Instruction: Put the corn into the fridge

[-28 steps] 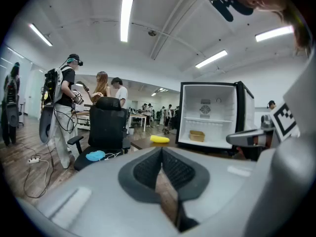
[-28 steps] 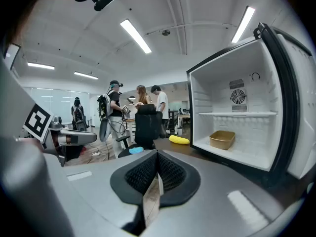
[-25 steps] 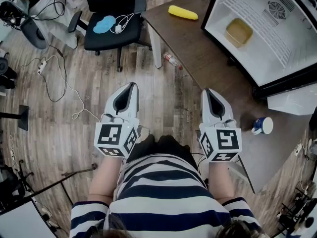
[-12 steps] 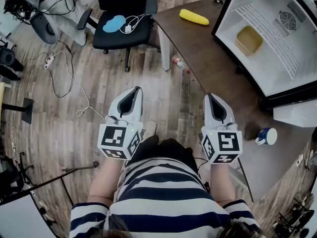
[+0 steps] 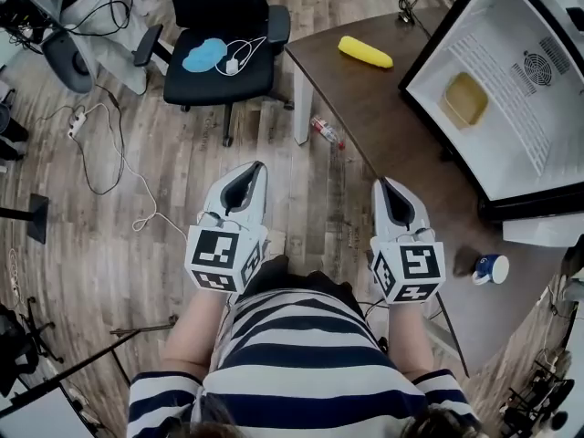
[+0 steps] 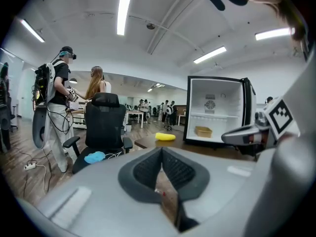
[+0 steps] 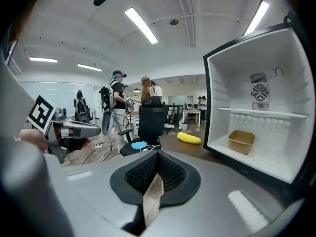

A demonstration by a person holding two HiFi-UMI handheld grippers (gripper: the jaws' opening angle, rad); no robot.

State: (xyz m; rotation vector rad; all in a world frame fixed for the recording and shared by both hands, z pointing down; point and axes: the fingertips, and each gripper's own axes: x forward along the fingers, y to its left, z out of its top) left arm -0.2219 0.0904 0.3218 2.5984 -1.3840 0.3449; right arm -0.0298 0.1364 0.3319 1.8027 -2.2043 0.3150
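Ahead, smooth oblong corn (image 5: 365, 51) on dark-wood table (image 5: 370, 108)

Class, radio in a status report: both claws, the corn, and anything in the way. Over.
Left claw shut, empty; right claw shut, empty. Corn on table, untouched. Fridge open, nothing seen blocking.

Fridge (image 5: 534, 149), right side beyond the head view's edge

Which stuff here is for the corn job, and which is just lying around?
For the job: corn on the table; open fridge.
Just lying about: office chair; plastic bottle; mug; brown tub inside the fridge.
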